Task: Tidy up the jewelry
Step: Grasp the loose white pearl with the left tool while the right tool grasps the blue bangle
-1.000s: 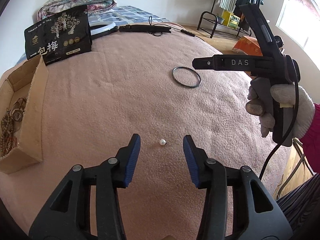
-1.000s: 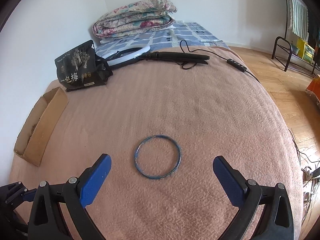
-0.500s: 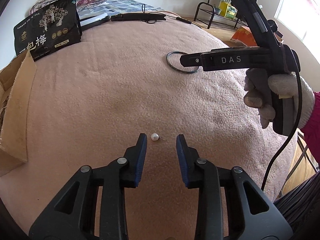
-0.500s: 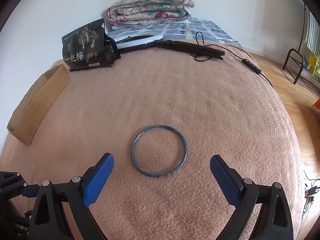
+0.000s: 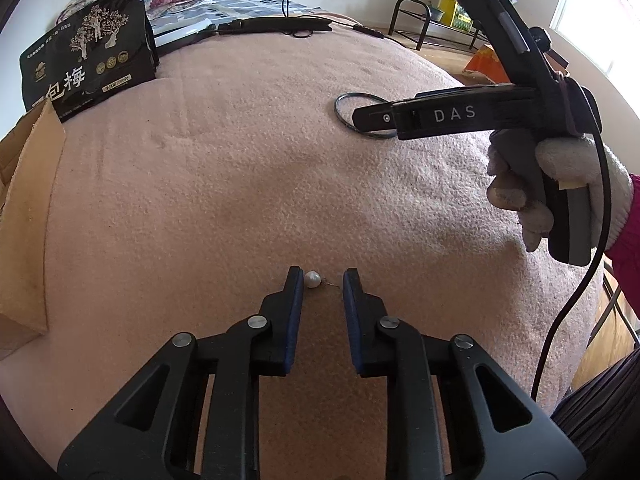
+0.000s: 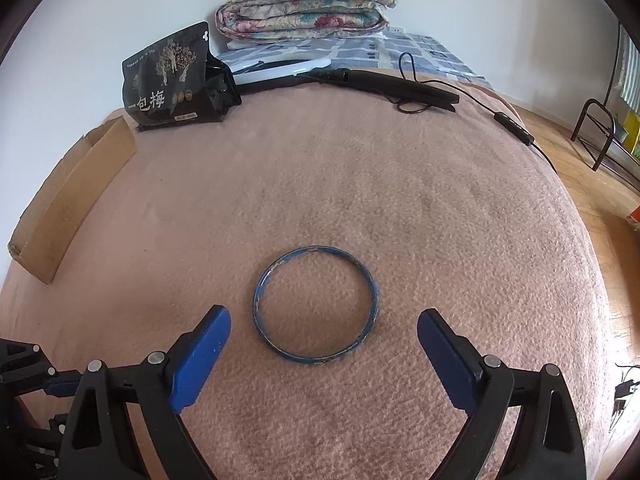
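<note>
A small white pearl earring (image 5: 313, 279) with a thin wire hook lies on the pink blanket (image 5: 248, 168). My left gripper (image 5: 319, 276) is low over it and its jaws are closing. The pearl sits between the blue pads, against the left one, and the hook reaches toward the right one. A thin blue bangle (image 6: 316, 304) lies flat on the blanket. My right gripper (image 6: 324, 314) hovers over the bangle's near half, jaws wide open and holding nothing. In the left wrist view the right gripper's black body hides part of the bangle (image 5: 347, 101), held by a gloved hand (image 5: 560, 184).
A cardboard box (image 6: 68, 200) stands at the blanket's left edge. At the far end are a black snack bag (image 6: 168, 76), a ring light with a cable (image 6: 400, 88) and a folded quilt (image 6: 304, 8). The bed drops to a wooden floor (image 6: 592, 160) on the right.
The left jaws have narrowed from wide apart to close around the pearl earring, and the gripper has sunk toward it. The right gripper has come lower over the bangle, still open.
</note>
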The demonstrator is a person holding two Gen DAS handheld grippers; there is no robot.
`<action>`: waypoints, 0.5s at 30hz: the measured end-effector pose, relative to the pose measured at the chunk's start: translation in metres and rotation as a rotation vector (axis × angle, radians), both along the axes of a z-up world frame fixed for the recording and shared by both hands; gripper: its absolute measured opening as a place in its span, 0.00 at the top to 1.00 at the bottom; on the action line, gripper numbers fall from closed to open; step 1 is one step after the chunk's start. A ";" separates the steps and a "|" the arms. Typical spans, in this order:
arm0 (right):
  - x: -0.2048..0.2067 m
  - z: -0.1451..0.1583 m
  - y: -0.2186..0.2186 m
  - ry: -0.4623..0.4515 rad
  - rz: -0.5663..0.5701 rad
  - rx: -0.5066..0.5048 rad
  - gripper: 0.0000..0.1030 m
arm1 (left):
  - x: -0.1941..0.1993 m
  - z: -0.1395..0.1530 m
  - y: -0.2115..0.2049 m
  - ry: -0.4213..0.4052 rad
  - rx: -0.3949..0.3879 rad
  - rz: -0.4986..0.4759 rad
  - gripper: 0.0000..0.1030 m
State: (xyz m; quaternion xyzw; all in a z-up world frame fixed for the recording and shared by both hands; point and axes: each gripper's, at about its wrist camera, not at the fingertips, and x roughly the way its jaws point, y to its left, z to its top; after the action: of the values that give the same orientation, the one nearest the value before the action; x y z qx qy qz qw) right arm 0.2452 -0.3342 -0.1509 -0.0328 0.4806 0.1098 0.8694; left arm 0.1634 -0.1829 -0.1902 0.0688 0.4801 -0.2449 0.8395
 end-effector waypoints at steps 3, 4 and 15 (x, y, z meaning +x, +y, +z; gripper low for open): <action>0.002 -0.003 0.001 0.012 0.002 0.002 0.07 | 0.001 -0.002 0.000 0.002 0.000 -0.006 0.84; 0.003 -0.004 0.001 0.014 0.003 -0.002 0.08 | 0.001 -0.002 0.000 0.003 -0.002 -0.006 0.84; 0.009 -0.013 0.006 0.029 0.011 -0.049 0.11 | 0.002 -0.003 0.000 0.000 -0.002 -0.009 0.85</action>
State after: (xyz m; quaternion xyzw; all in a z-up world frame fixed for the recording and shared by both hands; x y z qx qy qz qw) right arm 0.2545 -0.3278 -0.1639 -0.0552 0.4956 0.1032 0.8606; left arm 0.1655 -0.1828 -0.1932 0.0704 0.4795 -0.2493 0.8384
